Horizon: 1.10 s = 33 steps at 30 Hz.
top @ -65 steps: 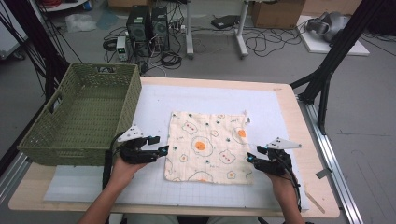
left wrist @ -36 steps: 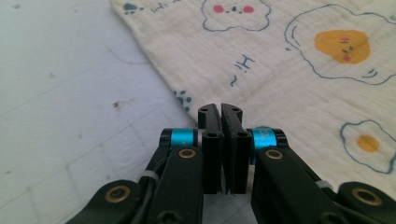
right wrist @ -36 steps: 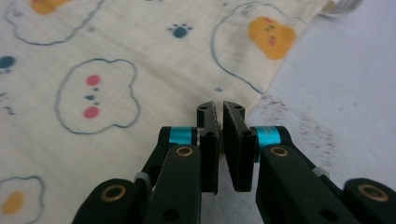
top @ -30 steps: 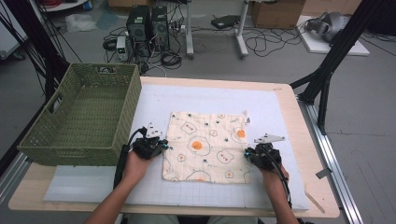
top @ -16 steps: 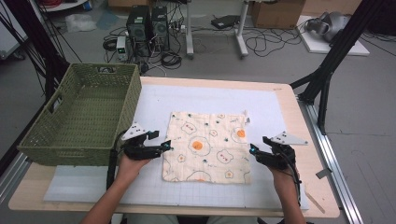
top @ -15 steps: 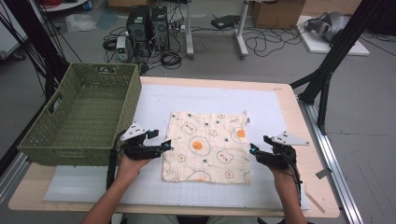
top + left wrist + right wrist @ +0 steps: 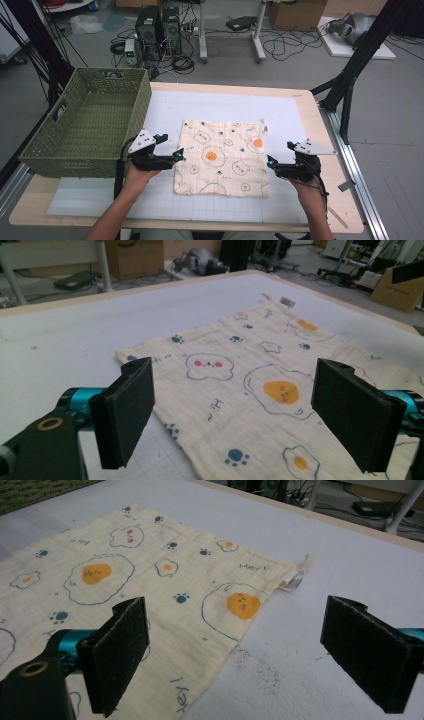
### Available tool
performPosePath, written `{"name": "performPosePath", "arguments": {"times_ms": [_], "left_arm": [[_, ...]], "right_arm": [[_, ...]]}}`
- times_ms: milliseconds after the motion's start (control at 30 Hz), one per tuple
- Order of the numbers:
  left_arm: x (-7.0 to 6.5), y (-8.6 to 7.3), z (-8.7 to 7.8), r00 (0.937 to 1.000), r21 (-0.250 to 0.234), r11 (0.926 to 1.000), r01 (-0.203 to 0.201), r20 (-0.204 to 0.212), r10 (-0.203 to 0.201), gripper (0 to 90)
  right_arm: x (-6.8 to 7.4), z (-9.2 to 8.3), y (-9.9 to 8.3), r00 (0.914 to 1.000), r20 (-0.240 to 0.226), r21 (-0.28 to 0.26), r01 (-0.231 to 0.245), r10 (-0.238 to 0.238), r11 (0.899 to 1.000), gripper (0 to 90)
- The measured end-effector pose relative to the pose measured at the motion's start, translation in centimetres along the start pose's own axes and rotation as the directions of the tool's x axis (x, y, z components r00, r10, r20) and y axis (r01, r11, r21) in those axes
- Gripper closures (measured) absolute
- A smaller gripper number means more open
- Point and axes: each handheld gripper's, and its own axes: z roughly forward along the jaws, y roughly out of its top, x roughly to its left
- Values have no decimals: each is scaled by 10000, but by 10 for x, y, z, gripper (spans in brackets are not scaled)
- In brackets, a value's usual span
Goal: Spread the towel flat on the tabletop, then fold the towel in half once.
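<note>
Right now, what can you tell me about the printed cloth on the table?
The cloth is a cream, roughly square piece of thin, crinkled-looking fabric printed with fried eggs, paw prints and small words. It lies spread flat on the white mat, slightly rumpled, with a small tag at one far corner. The left gripper and right gripper sit at its opposite side edges, jaws open after just opening, gripping nothing. The green basket stands apart from it.

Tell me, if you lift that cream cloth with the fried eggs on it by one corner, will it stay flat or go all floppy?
The thin cream egg-print cloth would probably flop and hang, since it lies limp with soft wrinkles. It looks light for its size. Pushed, it would likely bunch up rather than slide whole.
</note>
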Motion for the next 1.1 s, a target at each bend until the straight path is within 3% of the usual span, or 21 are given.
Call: {"name": "performPosePath", "arguments": {"times_ms": [100,333,667,1100], "left_arm": [[0,-1,2,9995,88,9996,273,-169,-271,166],[2,0,-1,9981,-44,9981,610,67,-610,166],[4,-1,1,9975,71,9976,692,-180,-690,169],[10,2,9,9954,118,9954,956,-37,-955,180]], "right_arm": [[0,2,-3,10000,-22,204,82,-81,9998,113],[-4,0,-4,9996,-196,107,-211,213,9997,112],[-6,-4,-7,9996,-101,103,-281,282,9996,112],[-5,-1,-8,9993,-245,216,-266,271,9994,112]]}}
